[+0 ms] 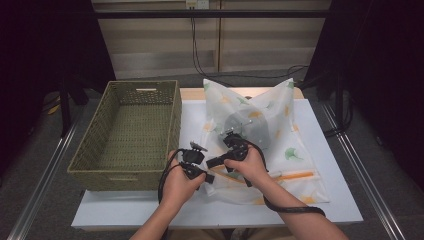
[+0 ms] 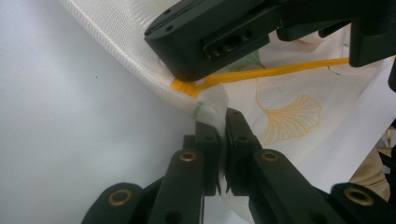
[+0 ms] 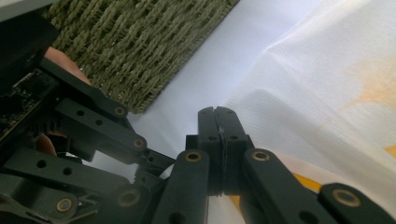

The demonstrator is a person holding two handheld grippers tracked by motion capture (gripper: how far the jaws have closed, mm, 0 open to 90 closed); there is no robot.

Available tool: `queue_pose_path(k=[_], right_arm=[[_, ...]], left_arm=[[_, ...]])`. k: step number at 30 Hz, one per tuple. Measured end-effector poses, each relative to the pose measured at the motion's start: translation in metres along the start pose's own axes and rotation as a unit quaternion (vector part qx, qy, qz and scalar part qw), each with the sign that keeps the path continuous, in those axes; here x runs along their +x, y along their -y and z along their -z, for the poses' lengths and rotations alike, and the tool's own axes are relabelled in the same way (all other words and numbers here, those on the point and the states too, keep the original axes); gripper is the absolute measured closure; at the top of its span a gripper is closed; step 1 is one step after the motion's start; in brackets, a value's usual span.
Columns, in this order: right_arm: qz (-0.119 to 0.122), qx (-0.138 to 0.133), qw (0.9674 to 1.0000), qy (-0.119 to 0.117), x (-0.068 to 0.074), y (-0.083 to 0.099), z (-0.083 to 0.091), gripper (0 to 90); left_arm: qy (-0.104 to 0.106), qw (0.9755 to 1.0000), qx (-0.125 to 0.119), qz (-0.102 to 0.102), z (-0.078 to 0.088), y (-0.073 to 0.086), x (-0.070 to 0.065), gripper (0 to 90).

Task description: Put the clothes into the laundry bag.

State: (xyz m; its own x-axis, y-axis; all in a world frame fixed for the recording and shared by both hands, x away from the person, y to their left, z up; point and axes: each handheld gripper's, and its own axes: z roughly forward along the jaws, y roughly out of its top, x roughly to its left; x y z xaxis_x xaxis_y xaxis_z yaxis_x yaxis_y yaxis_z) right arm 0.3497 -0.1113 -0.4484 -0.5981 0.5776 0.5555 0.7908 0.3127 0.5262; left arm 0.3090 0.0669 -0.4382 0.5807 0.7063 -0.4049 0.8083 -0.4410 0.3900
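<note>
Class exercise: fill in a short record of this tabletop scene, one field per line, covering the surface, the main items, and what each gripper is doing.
Surface: white table
Container: green woven basket, at the table's left
Main item: white mesh bag with leaf print, a grey thing inside
Bag detail: orange drawstring along its edge
Left gripper: shut on the bag's near-left edge
Right gripper: jaws shut, at the bag's fabric; grip on it unclear
</note>
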Motion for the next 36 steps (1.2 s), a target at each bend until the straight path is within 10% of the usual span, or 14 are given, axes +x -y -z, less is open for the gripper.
queue_pose_path(k=[17, 24, 36], right_arm=[[0.002, -0.012, 0.9998, 0.018, -0.001, 0.008, 0.022, 90.0], [0.0, -0.017, 0.9998, -0.003, 0.002, 0.005, 0.02, 90.0], [-0.008, -0.02, 0.9996, -0.02, 0.001, 0.006, 0.01, 90.0]], left_arm=[[0.005, 1.0, -0.002, 0.003, -0.001, -0.001, -0.002, 84.4], [0.007, 0.9997, -0.022, 0.007, -0.004, -0.004, 0.001, 68.8], [-0.006, 0.9996, -0.012, -0.025, 0.0, -0.004, -0.001, 87.2]])
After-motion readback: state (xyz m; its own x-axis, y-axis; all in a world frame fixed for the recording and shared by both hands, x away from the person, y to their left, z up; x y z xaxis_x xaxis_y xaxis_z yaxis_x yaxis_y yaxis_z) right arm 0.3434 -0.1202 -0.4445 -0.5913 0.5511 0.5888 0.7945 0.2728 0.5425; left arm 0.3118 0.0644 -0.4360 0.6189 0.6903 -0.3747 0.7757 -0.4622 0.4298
